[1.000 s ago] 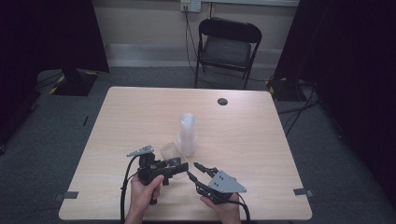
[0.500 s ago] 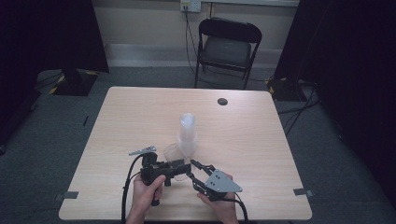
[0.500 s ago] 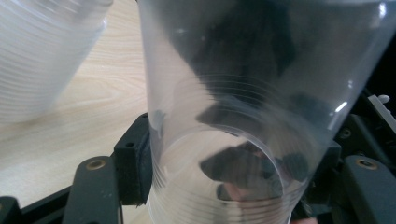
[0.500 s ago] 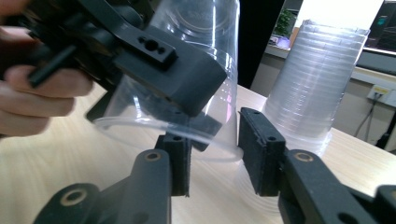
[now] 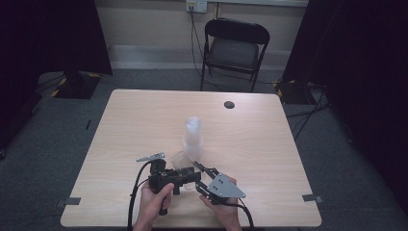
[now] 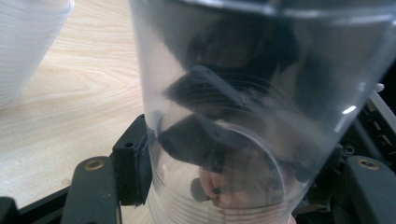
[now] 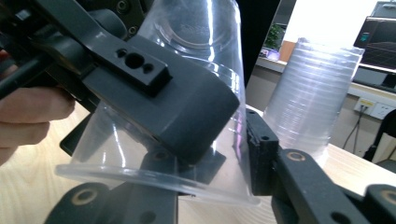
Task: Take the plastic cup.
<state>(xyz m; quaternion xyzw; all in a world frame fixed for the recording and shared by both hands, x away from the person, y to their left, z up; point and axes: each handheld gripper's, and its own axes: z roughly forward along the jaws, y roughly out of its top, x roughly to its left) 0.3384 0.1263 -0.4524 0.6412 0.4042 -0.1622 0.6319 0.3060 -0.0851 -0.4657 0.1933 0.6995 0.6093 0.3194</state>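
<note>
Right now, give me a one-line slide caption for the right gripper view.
Clear plastic cup passed between two handheld grippers, the left gripper clamping its wall as the right gripper has been closing on it, beside a stack of cups.

Tall stack of clear plastic cups (image 5: 193, 137) stands just ahead of both tongs; pale wooden surface (image 5: 125, 125) open left, right, beyond.

Left gripper (image 5: 192, 176) and right gripper (image 5: 198, 178) brought together on clear cup (image 5: 191, 180), just before upright cup stack (image 5: 193, 138) on table (image 5: 134, 120).
</note>
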